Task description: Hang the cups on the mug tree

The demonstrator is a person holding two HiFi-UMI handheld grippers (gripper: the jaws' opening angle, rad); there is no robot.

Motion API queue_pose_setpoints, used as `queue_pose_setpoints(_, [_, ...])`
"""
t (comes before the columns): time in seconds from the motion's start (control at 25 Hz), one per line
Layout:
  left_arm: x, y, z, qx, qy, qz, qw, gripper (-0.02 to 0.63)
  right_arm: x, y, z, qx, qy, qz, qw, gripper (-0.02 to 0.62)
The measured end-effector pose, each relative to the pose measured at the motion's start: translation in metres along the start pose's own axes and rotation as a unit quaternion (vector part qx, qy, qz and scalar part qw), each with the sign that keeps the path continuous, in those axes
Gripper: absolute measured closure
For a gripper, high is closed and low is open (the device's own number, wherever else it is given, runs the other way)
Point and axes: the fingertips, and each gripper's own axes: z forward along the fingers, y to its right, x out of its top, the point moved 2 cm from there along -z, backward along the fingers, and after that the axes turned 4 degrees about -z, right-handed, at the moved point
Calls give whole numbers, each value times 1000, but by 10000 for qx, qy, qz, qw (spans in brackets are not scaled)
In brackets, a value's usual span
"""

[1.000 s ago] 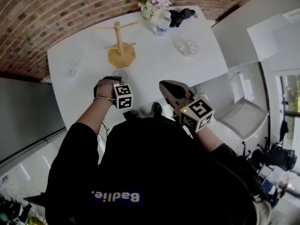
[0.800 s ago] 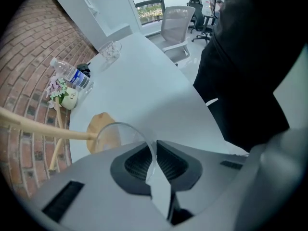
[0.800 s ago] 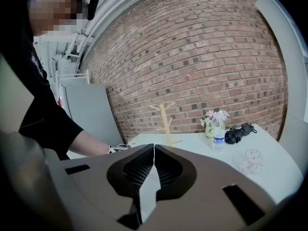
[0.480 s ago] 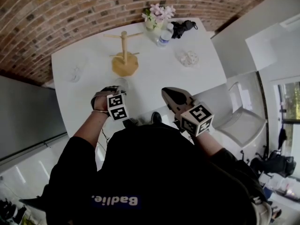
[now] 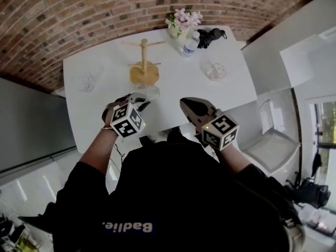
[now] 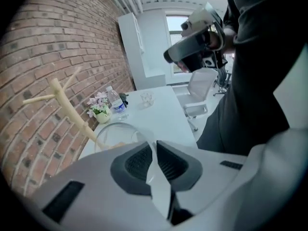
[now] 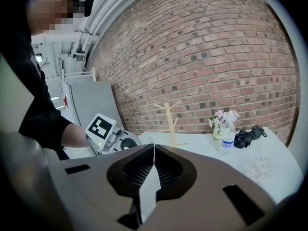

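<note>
The white counter (image 5: 178,88) is smooth and matte, and everything else I place from the mug tree (image 5: 144,56) standing on it. The tree is pale wood, with a round post, a flat base and thin pegs angling upward. All the pegs are bare.

My left tongs (image 6: 154,150) are pinched on a clear glass cup (image 6: 115,137), with their ribbed black pads clamping its thin wall at the rim. The cup sits on my side of the tree, just in front of the base. It looks to be off the counter, though I can't be sure. My right tongs (image 7: 154,150) are closed on nothing, farther back from the tree on its right.

A second glass cup (image 5: 86,82) stands well to the left of the tree, and a third (image 5: 215,70) well to its right. Behind the tree and to its right are a small vase of pink flowers (image 5: 181,22), a water bottle (image 5: 190,46) and a black bundle (image 5: 211,35).

I judge the cup to be light and rigid, but slick and breakable. A grip on the rim is a thin purchase, so it could swing or slip if I tilt it quickly. I can't make out its handle. The handle has to stay free of my pads, because that loop goes over a peg.
</note>
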Motion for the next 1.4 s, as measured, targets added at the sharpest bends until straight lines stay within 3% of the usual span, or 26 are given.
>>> queue_pose_setpoints(0.2, [29,-12,-15,83,575,-629,9963,577,6,17,9,286,-97,-1,9995,566])
queue_pose_setpoints(0.32, [45,-19,-24,34,1009,-1126,9885,577,8,32,16,532,-49,-80,9985,566])
queue_pose_setpoints(0.56, [68,-24,-29,-204,2046,-1727,9633,577,17,58,29,1071,-109,-152,9941,565])
queue_pose_setpoints(0.72, [85,-29,-33,-257,2719,-2140,9379,578,20,71,35,1457,-175,-204,9890,561])
queue_pose_setpoints(0.88, [96,-38,-35,-284,3166,-2357,9184,578,20,83,42,1856,-246,-142,9822,448])
queue_pose_setpoints(1.16, [116,-46,-40,-706,3704,-2619,8884,580,22,91,50,2559,-397,-2,9659,333])
queue_pose_setpoints(1.4, [132,-41,-36,-1200,4008,-2462,8743,580,25,92,51,3071,-518,141,9502,278])
